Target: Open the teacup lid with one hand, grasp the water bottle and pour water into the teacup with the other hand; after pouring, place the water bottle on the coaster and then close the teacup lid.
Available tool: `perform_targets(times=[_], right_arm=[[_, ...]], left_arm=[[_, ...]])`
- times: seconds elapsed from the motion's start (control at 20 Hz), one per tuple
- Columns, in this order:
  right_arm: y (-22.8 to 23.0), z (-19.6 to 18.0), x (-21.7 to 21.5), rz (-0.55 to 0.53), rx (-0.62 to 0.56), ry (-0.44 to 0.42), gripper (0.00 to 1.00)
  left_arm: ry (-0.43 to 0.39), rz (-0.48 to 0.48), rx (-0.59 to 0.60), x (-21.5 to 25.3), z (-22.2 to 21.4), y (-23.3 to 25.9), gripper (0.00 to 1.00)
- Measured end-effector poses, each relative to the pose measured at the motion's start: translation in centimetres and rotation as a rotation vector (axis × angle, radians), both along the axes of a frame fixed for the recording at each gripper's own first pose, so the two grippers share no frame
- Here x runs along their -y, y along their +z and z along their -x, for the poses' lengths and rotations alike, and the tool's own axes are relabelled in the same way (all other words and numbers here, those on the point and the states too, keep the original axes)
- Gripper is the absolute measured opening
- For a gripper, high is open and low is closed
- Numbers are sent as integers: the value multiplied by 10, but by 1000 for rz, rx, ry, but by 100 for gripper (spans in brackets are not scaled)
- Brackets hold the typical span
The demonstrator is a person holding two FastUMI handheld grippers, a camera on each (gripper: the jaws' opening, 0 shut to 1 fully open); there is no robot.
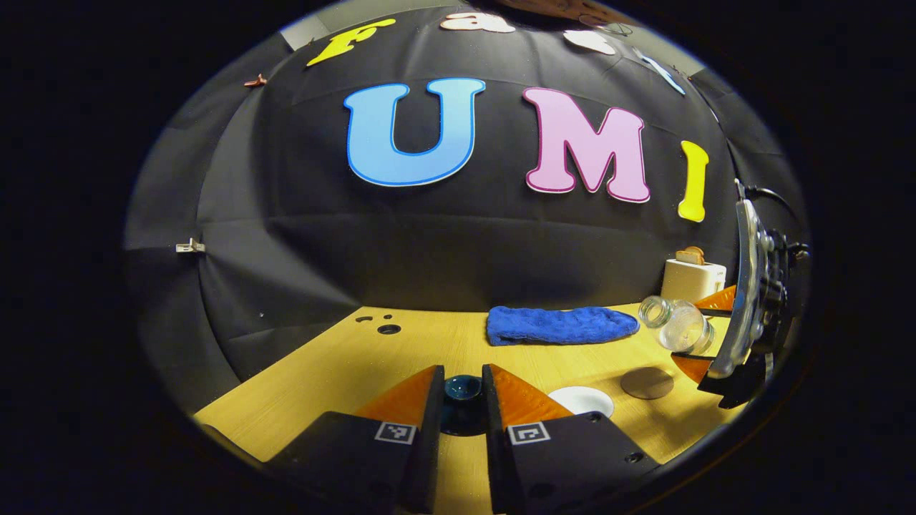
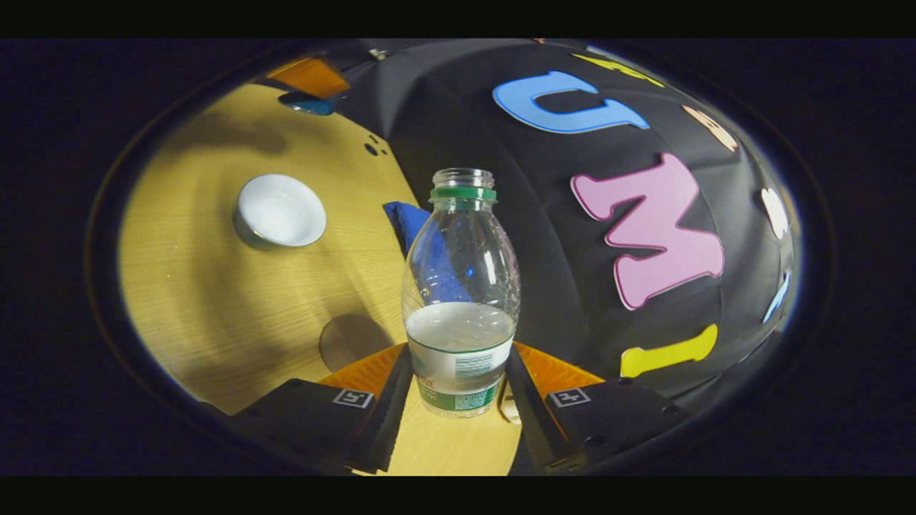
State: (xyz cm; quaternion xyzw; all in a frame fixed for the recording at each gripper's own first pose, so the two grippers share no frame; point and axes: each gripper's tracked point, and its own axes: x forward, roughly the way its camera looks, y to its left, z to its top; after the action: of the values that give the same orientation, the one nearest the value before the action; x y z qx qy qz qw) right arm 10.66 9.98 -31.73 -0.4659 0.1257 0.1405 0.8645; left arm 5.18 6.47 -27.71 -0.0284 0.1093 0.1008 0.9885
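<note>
An uncapped water bottle (image 2: 460, 300), partly filled, is clamped at its labelled lower body between both fingers of the right hand-held gripper (image 2: 458, 390) and is tipped over, its mouth pointing leftward in the left gripper view, above the wooden desk (image 2: 236, 322). The open white teacup (image 2: 280, 210) stands on the desk well apart from the bottle's mouth, and no water can be seen running. The left hand-held gripper (image 1: 463, 400) has its fingers drawn close about the dark blue teacup lid (image 1: 462, 388), apparently held by its knob clear of the cup, though actual finger contact is hard to confirm. The round brown coaster (image 1: 647, 383) lies bare just beside the cup. Behind them a blue towel (image 1: 560, 325) rests near the booth wall, with a white toaster (image 1: 691, 278) to its right. The lid is off and the bottle in hand; judging by the tilt, pouring is at hand or just over. Setting the bottle on the coaster and covering the cup remain.
</note>
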Motion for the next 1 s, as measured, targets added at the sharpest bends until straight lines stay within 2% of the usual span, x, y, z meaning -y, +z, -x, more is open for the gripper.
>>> perform_targets(times=[0.3, 0.5, 0.6, 0.65, 0.8, 0.95, 1.0], right_arm=[[-4, -10, -10, 195, 37, 101, 73], [-3, -10, -9, 281, 63, 154, 73], [-3, -14, -7, 333, 77, 177, 70], [-4, -15, -7, 352, 80, 190, 70], [-5, -17, -5, 396, 96, 224, 76], [-6, -16, -2, 453, 136, 257, 74], [-7, -15, -2, 468, 144, 270, 74]], left_arm=[[4, 0, -6, -3, -3, -8, 32], [1, -7, -5, -3, -4, -9, 32], [3, -5, -8, -1, -6, -11, 36], [4, -3, -9, -2, -6, -10, 32], [7, -1, -12, 0, -6, -13, 32], [4, -1, -17, 1, -6, -14, 32], [5, -1, -17, 2, -5, -14, 29]])
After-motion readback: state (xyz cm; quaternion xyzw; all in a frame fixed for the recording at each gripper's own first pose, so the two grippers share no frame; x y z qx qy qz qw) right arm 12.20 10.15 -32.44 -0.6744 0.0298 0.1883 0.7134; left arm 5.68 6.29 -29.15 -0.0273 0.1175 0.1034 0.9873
